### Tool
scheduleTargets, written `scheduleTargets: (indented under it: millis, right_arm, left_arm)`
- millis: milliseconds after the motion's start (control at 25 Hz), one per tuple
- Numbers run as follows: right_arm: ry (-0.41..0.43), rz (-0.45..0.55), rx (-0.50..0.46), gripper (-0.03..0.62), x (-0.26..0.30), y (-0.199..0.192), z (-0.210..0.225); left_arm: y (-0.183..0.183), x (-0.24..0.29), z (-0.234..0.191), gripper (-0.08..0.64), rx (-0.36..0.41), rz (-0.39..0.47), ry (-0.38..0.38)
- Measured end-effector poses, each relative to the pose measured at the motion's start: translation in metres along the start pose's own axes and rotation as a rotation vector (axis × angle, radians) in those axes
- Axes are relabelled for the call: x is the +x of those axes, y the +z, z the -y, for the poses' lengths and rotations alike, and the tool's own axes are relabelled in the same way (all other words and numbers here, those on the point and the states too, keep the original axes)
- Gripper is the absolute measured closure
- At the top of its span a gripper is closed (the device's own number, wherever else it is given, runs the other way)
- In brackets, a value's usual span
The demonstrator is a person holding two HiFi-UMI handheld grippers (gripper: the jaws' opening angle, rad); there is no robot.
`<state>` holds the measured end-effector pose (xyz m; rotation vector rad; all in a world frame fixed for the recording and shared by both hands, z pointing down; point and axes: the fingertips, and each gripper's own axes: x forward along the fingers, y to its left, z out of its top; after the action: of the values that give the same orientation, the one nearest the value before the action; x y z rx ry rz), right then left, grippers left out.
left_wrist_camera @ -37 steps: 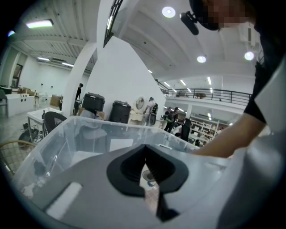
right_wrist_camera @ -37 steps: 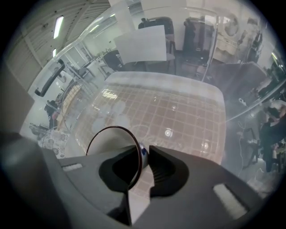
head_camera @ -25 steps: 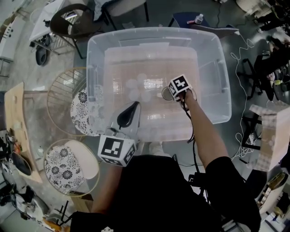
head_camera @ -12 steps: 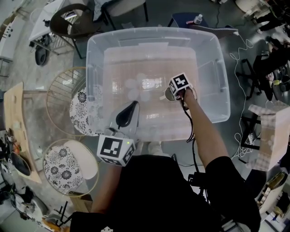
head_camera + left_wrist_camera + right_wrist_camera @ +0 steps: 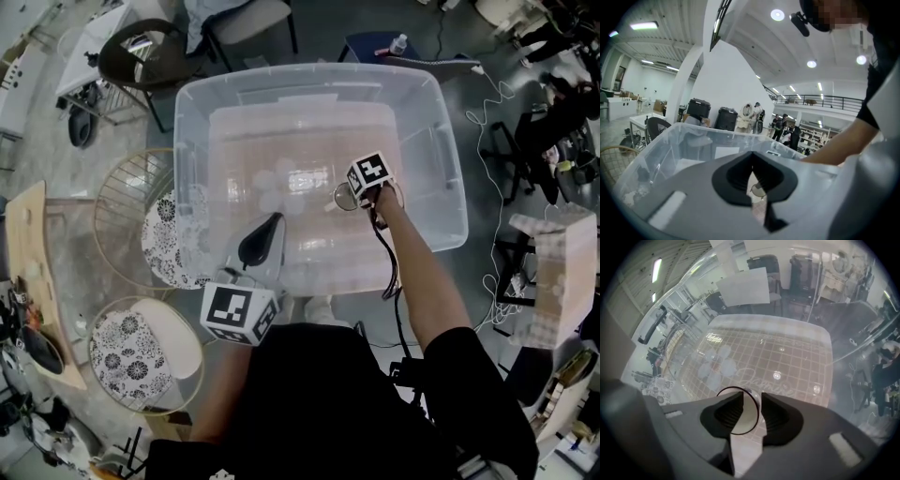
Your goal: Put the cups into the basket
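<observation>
The right gripper (image 5: pixel 752 397) is being held open, and its jaws have just been opening. The wall of a small cup (image 5: pixel 749 416) is being straddled, one jaw inside the rim, but no pressing is being seen. The cup is being judged light, stiff and rather slippery, so it is best taken gently by the rim wall. It is being seen inside the clear bin (image 5: pixel 441 159), at about four o'clock of the middle. The right arm is being stretched steeply down. The left gripper (image 5: pixel 751 157) is being held closed and empty, nearly level, at seven o'clock. The wire basket (image 5: pixel 97 220) is being seen at nine o'clock.
</observation>
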<state>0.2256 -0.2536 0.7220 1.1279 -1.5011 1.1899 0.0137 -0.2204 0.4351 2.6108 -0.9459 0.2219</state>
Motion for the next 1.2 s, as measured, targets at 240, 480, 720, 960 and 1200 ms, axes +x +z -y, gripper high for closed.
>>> scheduleTargets:
  millis: [240, 480, 720, 960, 1200]
  right_arm:
    - [-0.021, 0.095, -0.016, 0.545, -0.03, 0.012, 0.002]
    - [-0.038, 0.271, -0.045, 0.589, -0.081, 0.03, -0.001]
    - [-0.042, 0.439, -0.073, 0.589, -0.129, 0.033, -0.012]
    - [-0.006, 0.706, -0.099, 0.591, -0.206, 0.044, -0.042]
    - [-0.018, 0.92, -0.194, 0.591, -0.279, 0.039, -0.086]
  left_arm:
    - [0.003, -0.001, 0.004, 0.555, 0.0, 0.014, -0.007]
    - [0.007, -0.001, 0.014, 0.555, 0.006, 0.027, -0.026]
    - [0.011, -0.003, 0.023, 0.555, 0.006, 0.044, -0.035]
    - [0.016, -0.004, 0.032, 0.555, 0.005, 0.063, -0.042]
    - [0.02, -0.005, 0.042, 0.555, 0.007, 0.077, -0.058]
